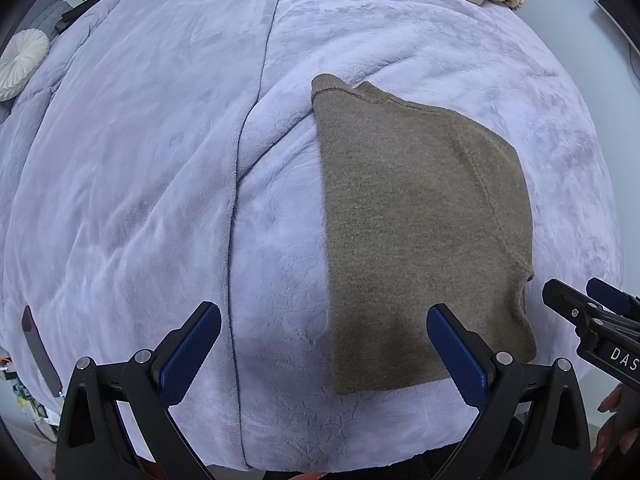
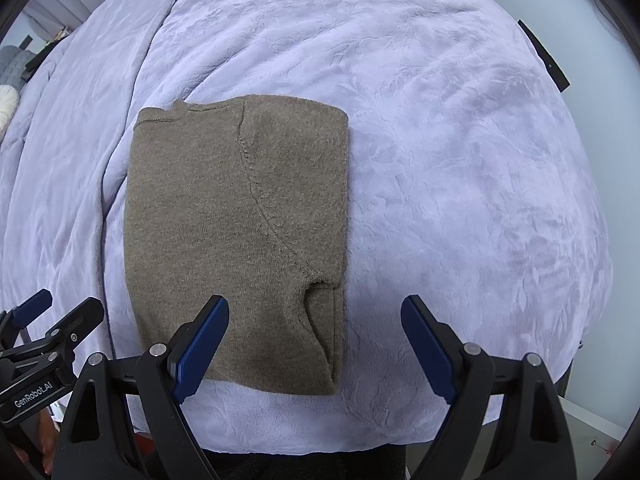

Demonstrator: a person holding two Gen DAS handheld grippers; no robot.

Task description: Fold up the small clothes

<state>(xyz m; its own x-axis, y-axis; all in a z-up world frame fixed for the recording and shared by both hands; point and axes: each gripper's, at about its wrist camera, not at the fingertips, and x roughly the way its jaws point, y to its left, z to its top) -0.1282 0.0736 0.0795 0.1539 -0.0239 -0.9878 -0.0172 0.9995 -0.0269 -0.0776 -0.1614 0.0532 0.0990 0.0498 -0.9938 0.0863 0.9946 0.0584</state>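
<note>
Sweater (image 2: pixel 236 240) lies folded lengthwise on the lilac blanket (image 2: pixel 460 180), near the bed's front edge. I hold my left gripper (image 1: pixel 324 344) and right gripper (image 2: pixel 316 340) with tongs apart, empty. Next, I judge: pinch both near corners, fold away.

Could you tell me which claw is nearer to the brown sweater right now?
Right, by a little. The right claw is open over the sweater's near right corner; the left claw is open mostly over the blanket at its near left edge.
</note>
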